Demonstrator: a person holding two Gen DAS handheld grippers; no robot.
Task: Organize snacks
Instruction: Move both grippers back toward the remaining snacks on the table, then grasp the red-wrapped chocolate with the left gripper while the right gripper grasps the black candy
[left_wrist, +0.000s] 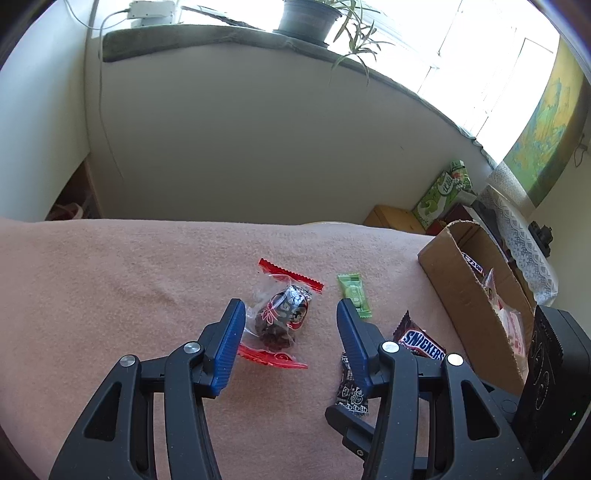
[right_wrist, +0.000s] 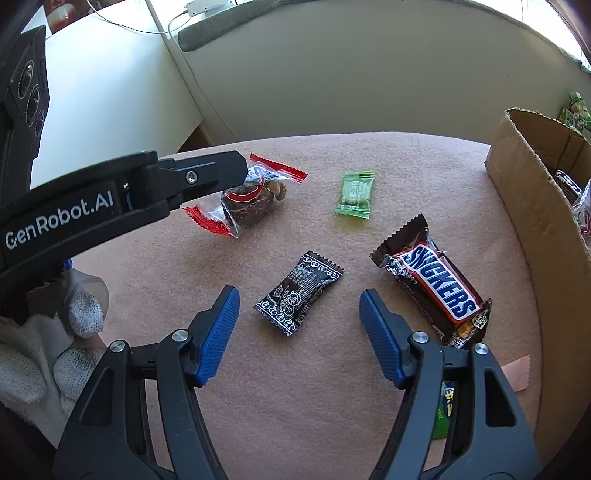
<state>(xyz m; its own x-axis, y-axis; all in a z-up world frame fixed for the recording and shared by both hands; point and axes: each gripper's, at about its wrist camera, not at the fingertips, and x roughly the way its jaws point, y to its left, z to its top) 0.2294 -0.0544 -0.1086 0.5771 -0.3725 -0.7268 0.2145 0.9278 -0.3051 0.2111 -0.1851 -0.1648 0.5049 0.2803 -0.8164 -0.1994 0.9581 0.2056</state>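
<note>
Right gripper (right_wrist: 297, 317) fingers spread around black candy packet (right_wrist: 299, 293), untouched; left gripper (left_wrist: 290, 330) fingers spread beside red-edged clear snack bag (left_wrist: 282, 314) — Snickers bar (right_wrist: 436, 282) near cardboard box (right_wrist: 532, 199) at blanket's (right_wrist: 295, 387) right edge.

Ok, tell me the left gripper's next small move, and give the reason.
Probably close the left gripper on the clear red-edged snack packet. Its blue fingers stand open on either side of the packet, which lies loose on the pink blanket, so a squeeze should secure it for the cardboard box, where other snacks already lie.
</note>
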